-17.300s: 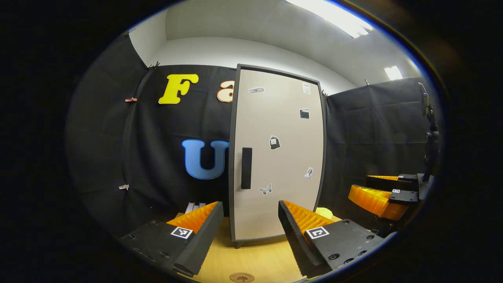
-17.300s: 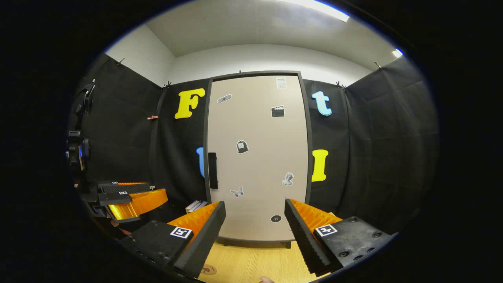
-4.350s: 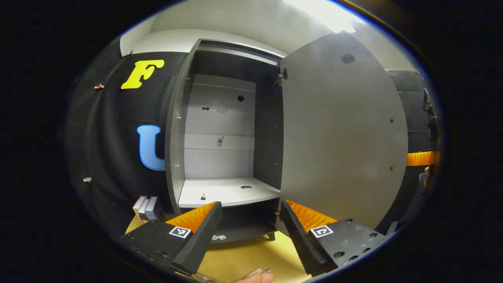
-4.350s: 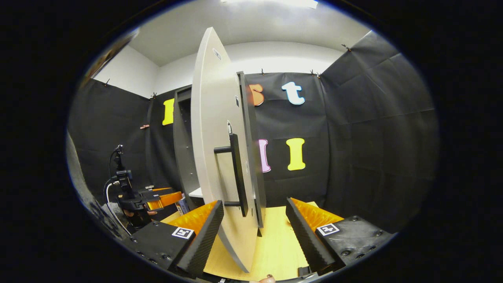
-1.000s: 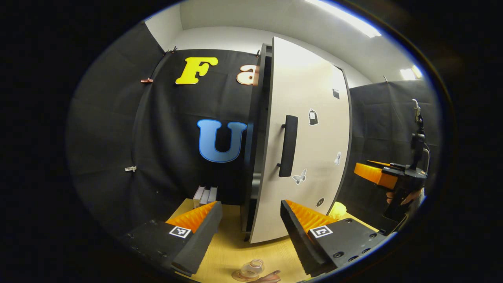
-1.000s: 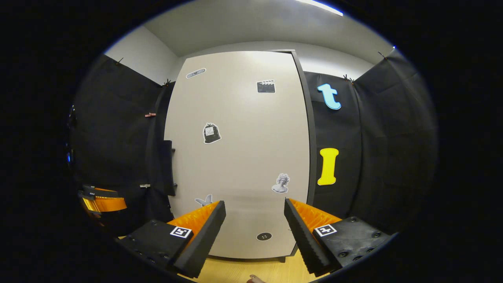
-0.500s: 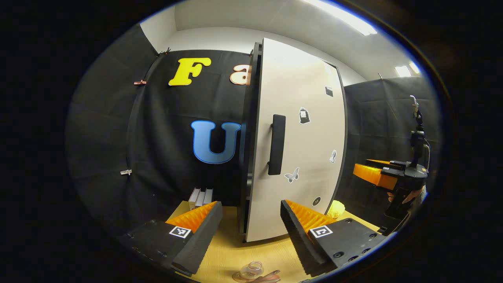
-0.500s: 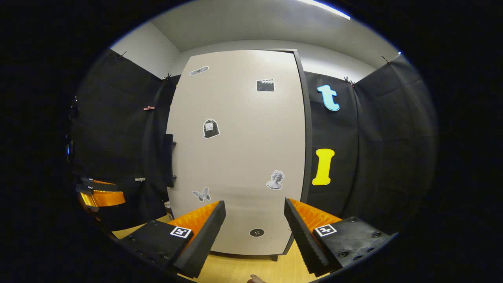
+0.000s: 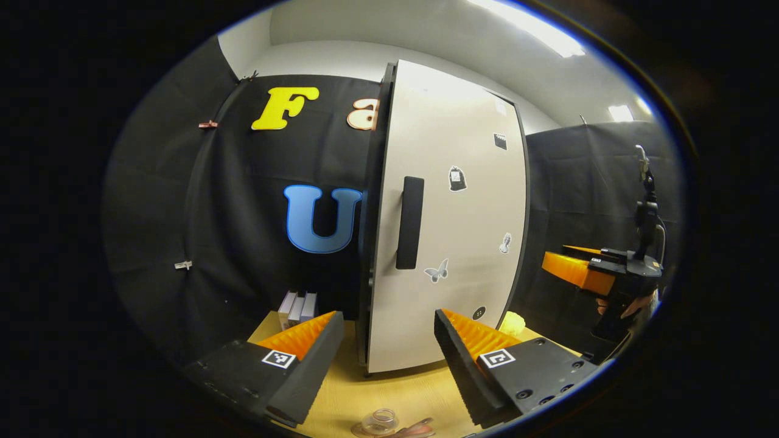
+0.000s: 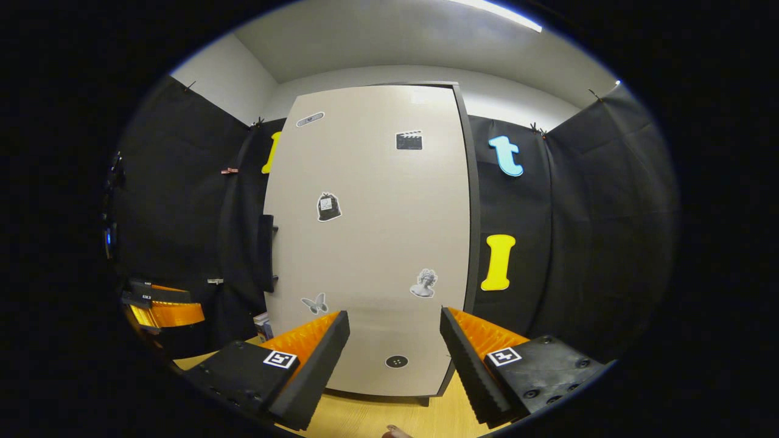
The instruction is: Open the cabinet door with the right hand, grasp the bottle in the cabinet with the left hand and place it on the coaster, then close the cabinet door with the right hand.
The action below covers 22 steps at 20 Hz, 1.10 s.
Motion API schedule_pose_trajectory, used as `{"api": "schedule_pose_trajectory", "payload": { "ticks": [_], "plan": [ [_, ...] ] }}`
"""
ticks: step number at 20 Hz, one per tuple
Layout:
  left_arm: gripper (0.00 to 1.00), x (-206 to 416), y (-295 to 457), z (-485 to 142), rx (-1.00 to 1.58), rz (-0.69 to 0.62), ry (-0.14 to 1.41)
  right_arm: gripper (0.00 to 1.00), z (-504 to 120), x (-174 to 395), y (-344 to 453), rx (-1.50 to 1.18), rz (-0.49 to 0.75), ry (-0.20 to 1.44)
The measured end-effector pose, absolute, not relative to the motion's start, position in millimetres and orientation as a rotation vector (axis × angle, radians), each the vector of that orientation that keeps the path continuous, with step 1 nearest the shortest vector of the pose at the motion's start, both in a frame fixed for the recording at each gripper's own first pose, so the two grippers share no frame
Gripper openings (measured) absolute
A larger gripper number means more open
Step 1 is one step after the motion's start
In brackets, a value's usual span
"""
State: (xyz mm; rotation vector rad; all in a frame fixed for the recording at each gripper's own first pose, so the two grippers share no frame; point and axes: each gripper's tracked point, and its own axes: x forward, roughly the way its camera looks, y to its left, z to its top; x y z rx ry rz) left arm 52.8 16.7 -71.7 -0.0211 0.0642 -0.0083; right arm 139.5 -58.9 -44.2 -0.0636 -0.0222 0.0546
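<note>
I am holding my right gripper [image 10: 394, 331] spread wide and empty, just in front of the lower part of the cabinet door [image 10: 371, 243], and I am easing it back as the door swings the last bit home. Compared with a second ago, the dark gap along the door's handle edge is narrowing to almost nothing; in the left gripper view the door [image 9: 447, 207] is now lying nearly flush against the cabinet frame, its black handle [image 9: 409, 222] facing me. My left gripper [image 9: 389, 340] is also hanging open and empty, low over the wooden table [image 9: 395, 389]. The bottle [image 9: 380, 421] is standing near me on the coaster [image 9: 365, 431] at the near edge of that view, so the placing looks done. I judge the task nearly finished: only a final seating of the door may remain, and I cannot tell whether it is fully latched.
</note>
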Motion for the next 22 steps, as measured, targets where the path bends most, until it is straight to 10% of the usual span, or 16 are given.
{"api": "schedule_pose_trajectory", "payload": {
  "ticks": [22],
  "plan": [
    [0.94,79,-7,-67,0.027,-0.082,0.036,0.97,-37,112,-47,-0.038,0.106,-0.021]
  ]
}}
